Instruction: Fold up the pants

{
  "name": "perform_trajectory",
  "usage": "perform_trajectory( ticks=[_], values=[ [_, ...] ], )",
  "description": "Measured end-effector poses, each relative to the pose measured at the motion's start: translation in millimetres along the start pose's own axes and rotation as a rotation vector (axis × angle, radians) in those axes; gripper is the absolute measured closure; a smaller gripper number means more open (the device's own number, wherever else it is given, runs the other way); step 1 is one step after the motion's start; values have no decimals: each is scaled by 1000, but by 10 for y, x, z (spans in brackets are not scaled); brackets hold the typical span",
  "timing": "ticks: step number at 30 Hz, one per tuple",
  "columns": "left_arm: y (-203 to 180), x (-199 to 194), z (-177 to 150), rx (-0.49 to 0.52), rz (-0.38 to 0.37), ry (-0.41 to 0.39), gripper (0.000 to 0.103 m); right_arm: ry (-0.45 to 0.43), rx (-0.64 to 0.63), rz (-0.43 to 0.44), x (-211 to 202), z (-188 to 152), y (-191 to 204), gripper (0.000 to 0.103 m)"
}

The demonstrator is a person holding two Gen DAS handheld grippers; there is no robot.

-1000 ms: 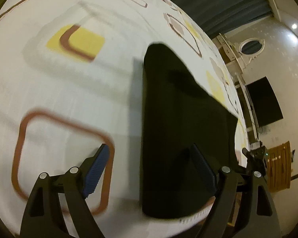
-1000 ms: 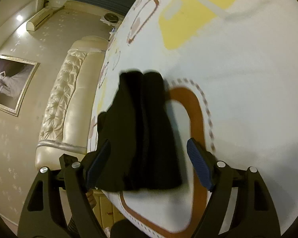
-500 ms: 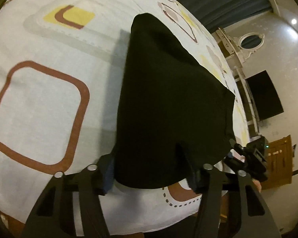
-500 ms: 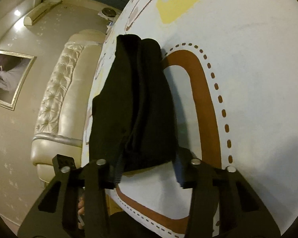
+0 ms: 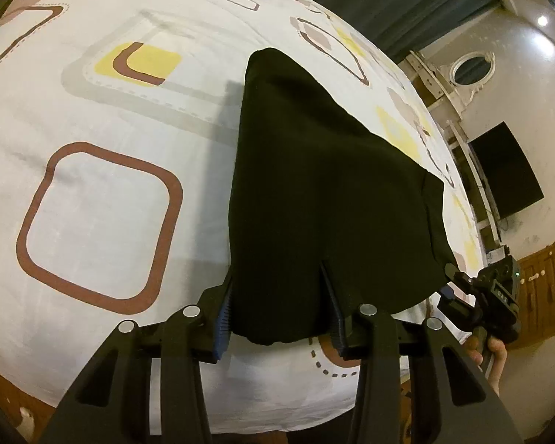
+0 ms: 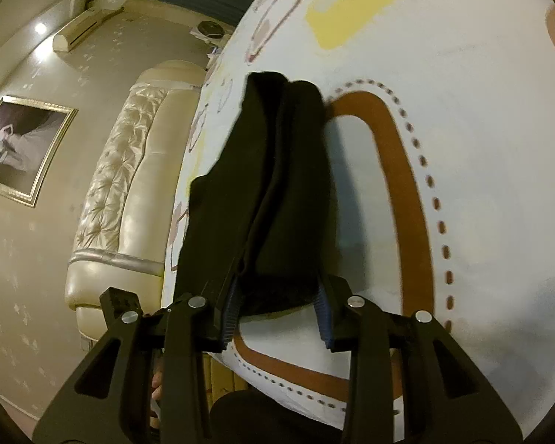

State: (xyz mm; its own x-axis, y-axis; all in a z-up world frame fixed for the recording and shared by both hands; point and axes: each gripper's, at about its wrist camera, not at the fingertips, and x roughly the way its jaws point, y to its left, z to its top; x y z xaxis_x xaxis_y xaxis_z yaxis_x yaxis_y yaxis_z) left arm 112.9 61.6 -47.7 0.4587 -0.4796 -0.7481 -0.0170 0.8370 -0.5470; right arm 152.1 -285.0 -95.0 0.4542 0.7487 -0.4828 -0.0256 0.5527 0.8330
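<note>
Black pants [image 5: 314, 185] lie folded on a white bedsheet [image 5: 92, 111] with brown and yellow square patterns. My left gripper [image 5: 277, 314] is shut on the near edge of the pants and holds it raised off the sheet. My right gripper [image 6: 277, 310] is shut on the other near corner of the pants [image 6: 270, 192], also lifted. The right gripper also shows in the left wrist view [image 5: 481, 296], at the cloth's right corner. The far end of the pants rests on the bed.
The bed's near edge runs just below both grippers. A padded cream headboard [image 6: 122, 185] and a framed picture [image 6: 22, 148] are to the left in the right wrist view. A dresser with an oval mirror [image 5: 470, 70] and a dark screen [image 5: 507, 174] stand beyond the bed.
Both grippers went from open above the pants to shut on the near edge. They have lifted that edge off the sheet.
</note>
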Motion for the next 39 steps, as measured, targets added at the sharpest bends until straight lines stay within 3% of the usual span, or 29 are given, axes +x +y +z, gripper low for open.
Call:
perform_trajectory(
  ticks=[17,20,25,33,39],
  values=[
    [146,73,-63,29,-9,-13,56,-1,48,33,60,-27,-215,68],
    [157,51,-71,34,-15,-18,50,8,66,52,55,-16,-223,65],
    [135,-2,-126,57,32,-50,33,19,85,69,-15,-43,-243,58],
    [-63,-181,-309,111,170,-119,26,29,46,-3,-224,-236,-211,51],
    [-252,-326,-489,177,273,-173,20,5,6,-46,-359,-402,-114,32]
  ],
)
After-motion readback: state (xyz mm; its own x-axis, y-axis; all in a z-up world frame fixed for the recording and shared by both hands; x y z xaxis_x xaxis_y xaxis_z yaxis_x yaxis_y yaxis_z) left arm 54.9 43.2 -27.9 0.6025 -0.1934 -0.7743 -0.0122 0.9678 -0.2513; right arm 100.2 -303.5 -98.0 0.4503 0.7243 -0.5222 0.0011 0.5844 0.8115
